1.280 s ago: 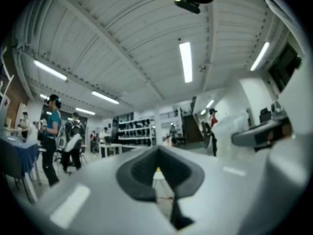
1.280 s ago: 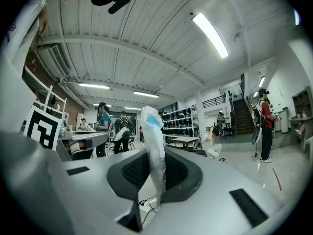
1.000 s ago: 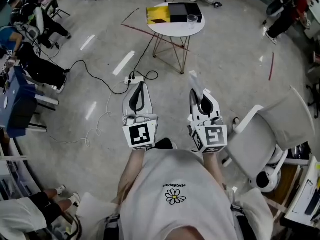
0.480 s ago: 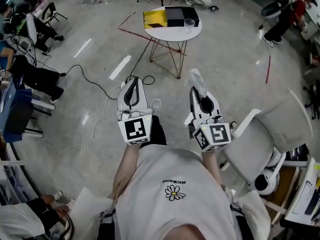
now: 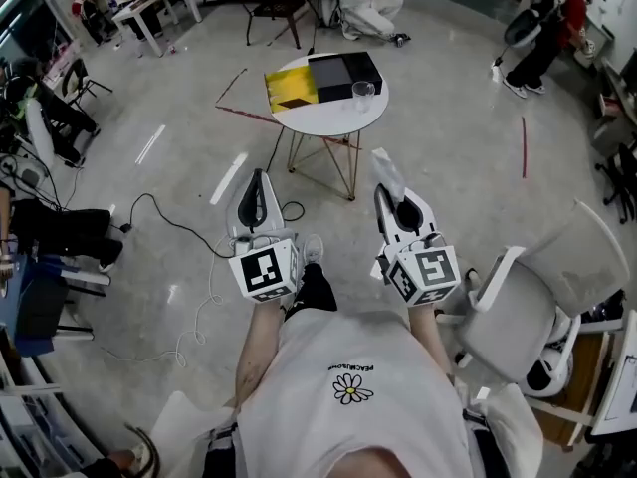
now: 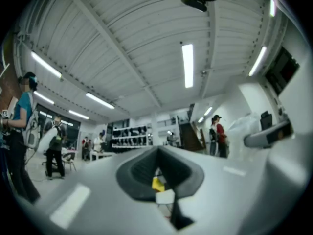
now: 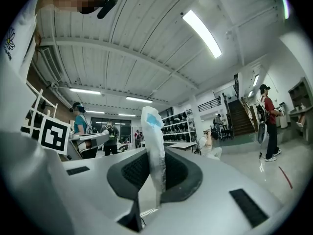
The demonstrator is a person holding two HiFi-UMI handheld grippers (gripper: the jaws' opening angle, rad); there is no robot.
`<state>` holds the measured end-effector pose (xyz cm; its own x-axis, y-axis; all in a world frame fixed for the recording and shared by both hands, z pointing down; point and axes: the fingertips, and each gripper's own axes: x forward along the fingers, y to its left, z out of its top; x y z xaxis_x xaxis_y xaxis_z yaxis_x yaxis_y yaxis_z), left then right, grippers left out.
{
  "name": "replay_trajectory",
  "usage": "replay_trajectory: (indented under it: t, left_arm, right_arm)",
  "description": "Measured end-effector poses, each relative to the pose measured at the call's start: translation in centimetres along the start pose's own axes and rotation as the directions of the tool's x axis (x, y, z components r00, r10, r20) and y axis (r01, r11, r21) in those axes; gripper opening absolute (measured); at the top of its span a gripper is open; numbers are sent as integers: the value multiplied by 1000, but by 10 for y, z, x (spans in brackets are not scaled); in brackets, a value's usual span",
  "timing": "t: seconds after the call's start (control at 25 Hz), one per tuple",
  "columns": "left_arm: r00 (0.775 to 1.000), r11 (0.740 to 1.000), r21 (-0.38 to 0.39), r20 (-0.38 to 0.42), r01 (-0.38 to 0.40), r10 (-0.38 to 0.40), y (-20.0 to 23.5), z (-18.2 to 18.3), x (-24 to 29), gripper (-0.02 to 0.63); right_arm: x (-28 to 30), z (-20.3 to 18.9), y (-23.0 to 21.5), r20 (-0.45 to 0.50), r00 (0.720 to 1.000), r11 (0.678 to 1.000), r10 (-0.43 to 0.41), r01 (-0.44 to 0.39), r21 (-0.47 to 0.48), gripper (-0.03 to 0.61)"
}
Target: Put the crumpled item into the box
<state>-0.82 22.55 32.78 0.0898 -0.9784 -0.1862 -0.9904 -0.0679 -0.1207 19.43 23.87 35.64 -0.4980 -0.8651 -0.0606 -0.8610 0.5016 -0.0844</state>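
Clearly, the carrying step is in hand: the crumpled item (image 7: 155, 151) is clamped between the closed jaws of the right gripper (image 7: 157, 180) and stands up out of them. It is well apart from the box (image 5: 320, 77), which is seen on the round bench (image 5: 333, 118) ahead. Next, it is judged, the item must be brought over the yellow part of the box, which seems open, before the jaws are parted. Both grippers are held forward, side by side, before the body. The left gripper (image 5: 257, 175) is closed and nothing is held in it.
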Motion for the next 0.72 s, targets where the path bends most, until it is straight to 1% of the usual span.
replay_trajectory:
  t: [0.24, 0.48, 0.64, 0.72]
  left_arm:
    - [999, 999, -2, -18, 43, -43, 34, -18, 94, -2]
    - [998, 997, -44, -4, 62, -63, 81, -31, 196, -2]
    - [995, 995, -18, -21, 94, -95, 108, -45, 253, -2]
    - [996, 996, -10, -28, 89, -89, 122, -50, 277, -2]
  right_arm:
    - [105, -5, -10, -59, 998, 999, 11, -13, -31, 41]
    - [216, -9, -17, -97, 995, 1000, 14, -16, -21, 41]
    - [279, -10, -27, -123, 992, 1000, -16, 15, -13, 41]
    - [303, -13, -34, -140, 989, 999, -42, 41, -13, 41]
